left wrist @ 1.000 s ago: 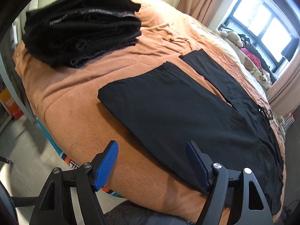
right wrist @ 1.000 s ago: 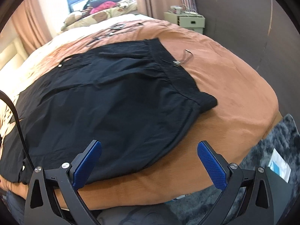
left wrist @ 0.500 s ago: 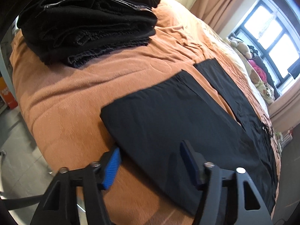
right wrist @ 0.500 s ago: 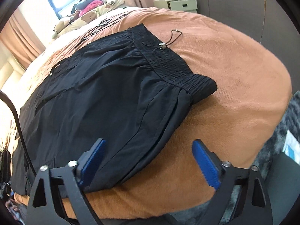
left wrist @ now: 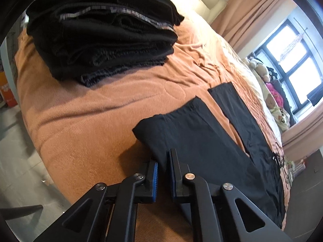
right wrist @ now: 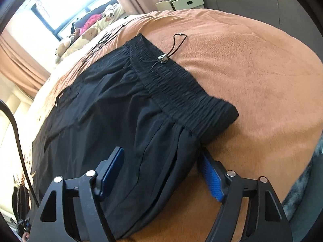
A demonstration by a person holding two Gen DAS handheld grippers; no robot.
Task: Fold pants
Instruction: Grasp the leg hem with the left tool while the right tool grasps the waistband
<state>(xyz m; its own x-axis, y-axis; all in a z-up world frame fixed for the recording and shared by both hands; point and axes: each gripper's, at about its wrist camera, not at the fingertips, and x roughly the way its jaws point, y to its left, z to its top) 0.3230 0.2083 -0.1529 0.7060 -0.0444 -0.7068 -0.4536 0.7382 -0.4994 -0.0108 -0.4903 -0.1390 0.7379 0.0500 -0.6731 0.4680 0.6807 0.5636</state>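
Note:
Black pants [left wrist: 201, 139] lie flat on an orange bedspread [left wrist: 90, 121], legs toward the left wrist view, elastic waistband [right wrist: 181, 92] with a drawstring [right wrist: 173, 46] in the right wrist view. My left gripper [left wrist: 162, 167] has its blue pads nearly together, pinching the near edge of the closer pant leg by its hem corner. My right gripper [right wrist: 161, 169] is open, its fingers straddling the near edge of the pants just below the waistband corner, one pad [right wrist: 210, 173] low at the bedspread.
A stack of folded black garments [left wrist: 101, 32] sits on the far left of the bed. Stuffed toys [left wrist: 270, 100] and clothes lie by the window. A white nightstand [right wrist: 181, 0] stands beyond the bed. Floor drops off at the bed's near edge.
My left gripper moved down to the pant leg edge and closed from wide open. My right gripper moved in and lower, over the pants edge near the waistband, narrowing slightly.

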